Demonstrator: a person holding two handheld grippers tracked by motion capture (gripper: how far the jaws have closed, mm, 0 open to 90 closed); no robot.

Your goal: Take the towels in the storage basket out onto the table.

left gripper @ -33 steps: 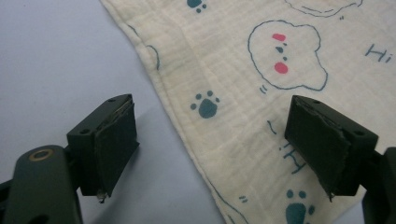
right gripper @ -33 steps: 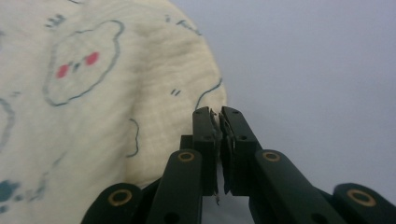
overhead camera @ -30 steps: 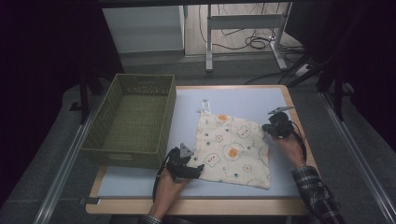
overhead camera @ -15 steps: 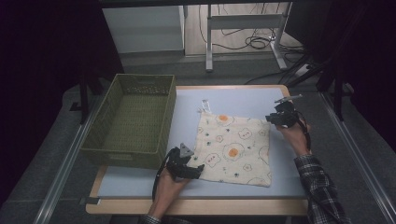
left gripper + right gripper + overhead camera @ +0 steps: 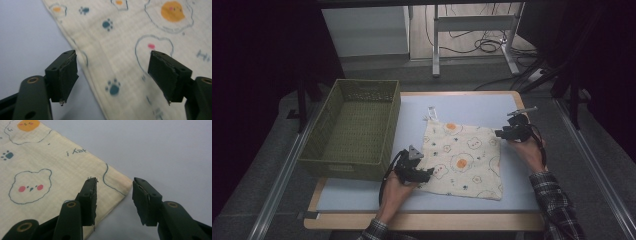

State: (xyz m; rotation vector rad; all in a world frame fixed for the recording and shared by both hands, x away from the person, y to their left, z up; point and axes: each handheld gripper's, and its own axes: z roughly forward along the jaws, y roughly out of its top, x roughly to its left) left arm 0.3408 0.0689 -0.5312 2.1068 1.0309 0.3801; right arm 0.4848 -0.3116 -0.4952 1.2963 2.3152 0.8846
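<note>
Over on the left sits the green basket (image 5: 354, 127), empty and just off the table's (image 5: 362, 192) blue surface, well apart from the work. My left tool (image 5: 414, 169) is down at the near-left edge of the drawstring bag (image 5: 464, 157), jaws wide apart; in the left gripper view the hem (image 5: 83, 62) runs diagonally between them, one jaw over bare table, the other over printed cloth. I judge that a good straddle, so I want to drop low and pinch right on that edge, taking both layers. The bag lies flat in the middle of the table, its cord (image 5: 432, 114) trailing at the far corner. On the right, my right tool (image 5: 508, 133) is at the bag's far-right corner (image 5: 126, 185), jaws parted, the corner poking between them. I'd nudge slightly inward before closing, since a bite on the very tip may slip. Both should close together.
</note>
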